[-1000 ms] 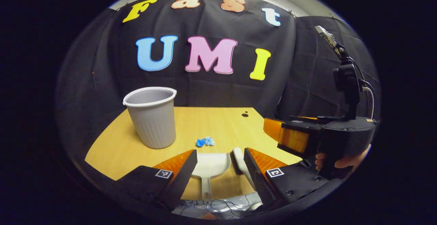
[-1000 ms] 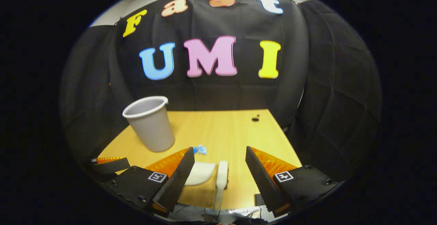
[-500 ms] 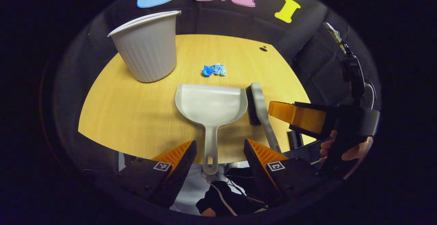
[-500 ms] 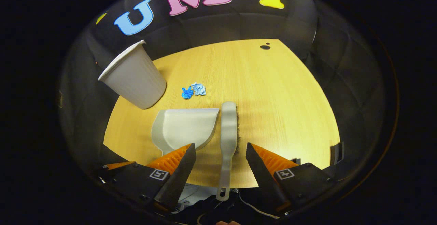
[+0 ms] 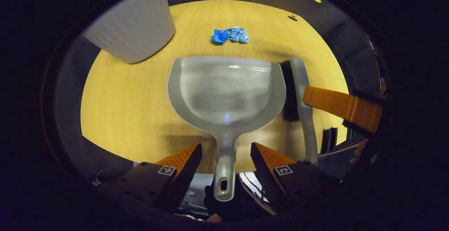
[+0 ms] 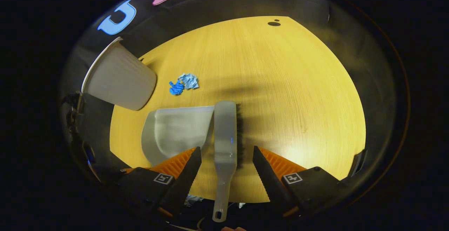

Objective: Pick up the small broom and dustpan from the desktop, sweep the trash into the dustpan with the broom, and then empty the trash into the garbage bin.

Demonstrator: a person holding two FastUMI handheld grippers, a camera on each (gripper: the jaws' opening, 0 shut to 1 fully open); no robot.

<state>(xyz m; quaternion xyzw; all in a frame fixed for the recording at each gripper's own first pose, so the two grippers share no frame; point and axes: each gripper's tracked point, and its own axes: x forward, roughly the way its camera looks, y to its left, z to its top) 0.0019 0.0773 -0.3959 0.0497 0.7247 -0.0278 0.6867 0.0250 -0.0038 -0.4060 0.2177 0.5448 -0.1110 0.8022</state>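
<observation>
In the left gripper view, the left gripper [image 5: 226, 150] hangs over the near edge of the desk [image 5: 122, 94], its fingers spread wide apart. The dustpan [image 5: 224, 90] lies flat on the desk, and its handle runs back between the two fingers without touching either; the handle's end, with a hanging hole, juts past the desk edge. Just right of the dustpan lies the broom [image 5: 300, 94], bristles toward the pan, its handle also pointing to the near edge. The right gripper [image 5: 342, 106] shows right of the broom, with a hand [image 5: 363, 150] below it.

In the right gripper view, the right gripper [image 6: 226, 157] is held above the broom [image 6: 225, 136], fingers wide apart, one on each side of the handle and clear of it. The broom's handle end sticks out over the desk [image 6: 298, 94] edge. The dustpan [image 6: 175, 133] sits just left of the broom, its rim close against the broom's back.

Beyond the dustpan's front lip, a little apart from it, lies the trash [image 5: 229, 35], two crumpled blue scraps touching each other, also seen in the right gripper view [image 6: 183, 83]. Left of the trash and beyond the dustpan stands the bin [image 5: 133, 27], a pale ribbed tub, upright on the desk's far left part [image 6: 117, 78].
</observation>
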